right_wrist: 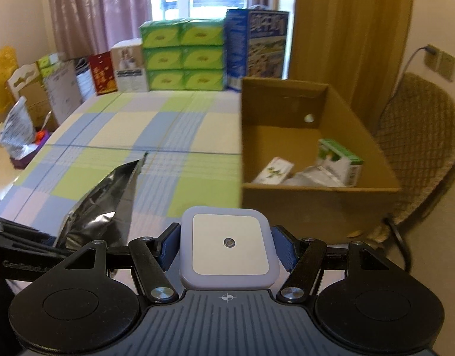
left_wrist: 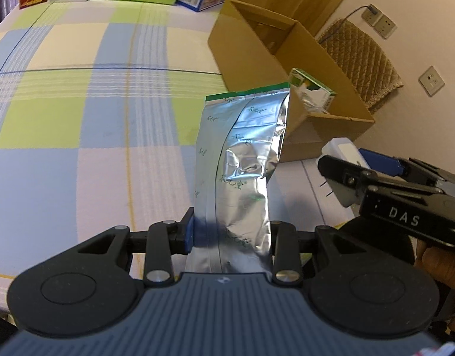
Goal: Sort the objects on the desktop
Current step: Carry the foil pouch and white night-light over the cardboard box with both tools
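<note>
My left gripper (left_wrist: 232, 231) is shut on a silver foil pouch (left_wrist: 242, 160) with a green top edge, held upright above the checked tablecloth. The same pouch (right_wrist: 106, 201) shows at the lower left of the right wrist view. My right gripper (right_wrist: 226, 244) is shut on a square white plug-in night light (right_wrist: 229, 244) with a small sensor in its middle. From the left wrist view that night light (left_wrist: 341, 163) sits between the right gripper's fingers, its prongs pointing down. An open cardboard box (right_wrist: 319, 191) stands ahead on the right, holding a green-and-white carton (right_wrist: 340, 160) and other small packs.
Green tissue packs (right_wrist: 183, 56), a blue box (right_wrist: 257, 47) and other cartons line the table's far edge. A quilted chair (right_wrist: 420, 148) stands right of the cardboard box (left_wrist: 316, 56). Wall sockets (left_wrist: 432, 80) sit on the right wall. The checked tablecloth (left_wrist: 64, 118) spreads to the left.
</note>
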The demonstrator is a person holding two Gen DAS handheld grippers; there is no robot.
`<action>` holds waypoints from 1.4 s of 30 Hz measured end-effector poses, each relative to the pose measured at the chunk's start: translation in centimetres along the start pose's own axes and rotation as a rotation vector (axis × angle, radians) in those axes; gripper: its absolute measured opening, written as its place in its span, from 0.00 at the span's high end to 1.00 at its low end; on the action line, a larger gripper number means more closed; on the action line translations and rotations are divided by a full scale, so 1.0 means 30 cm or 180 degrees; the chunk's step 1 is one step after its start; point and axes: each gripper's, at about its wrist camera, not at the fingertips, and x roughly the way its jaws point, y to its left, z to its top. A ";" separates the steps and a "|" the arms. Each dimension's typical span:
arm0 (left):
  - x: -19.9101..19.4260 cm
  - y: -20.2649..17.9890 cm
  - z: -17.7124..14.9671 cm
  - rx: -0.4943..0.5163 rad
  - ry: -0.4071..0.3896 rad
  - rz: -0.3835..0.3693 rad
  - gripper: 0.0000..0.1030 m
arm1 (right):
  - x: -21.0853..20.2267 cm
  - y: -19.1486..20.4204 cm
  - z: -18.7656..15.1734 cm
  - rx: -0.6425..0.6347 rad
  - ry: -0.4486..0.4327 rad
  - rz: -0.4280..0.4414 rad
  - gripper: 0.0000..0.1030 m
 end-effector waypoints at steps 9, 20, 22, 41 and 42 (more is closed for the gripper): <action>0.012 -0.114 0.027 0.0108 -0.0047 -0.0077 0.71 | -0.049 -0.135 0.011 0.0212 -0.0135 -0.0179 0.38; 0.043 -0.240 0.084 0.0226 -0.0067 -0.0188 0.71 | -0.080 -0.265 0.007 0.0357 -0.0188 -0.0359 0.38; 0.051 -0.258 0.095 0.0242 -0.0071 -0.0196 0.71 | -0.077 -0.280 0.007 0.0364 -0.0182 -0.0374 0.38; 0.095 -0.360 0.191 0.0287 -0.0161 -0.0203 0.71 | -0.030 -0.357 0.070 0.0285 -0.0228 -0.0434 0.38; 0.097 -0.363 0.196 0.0290 -0.0162 -0.0207 0.71 | -0.028 -0.359 0.075 0.0279 -0.0232 -0.0435 0.38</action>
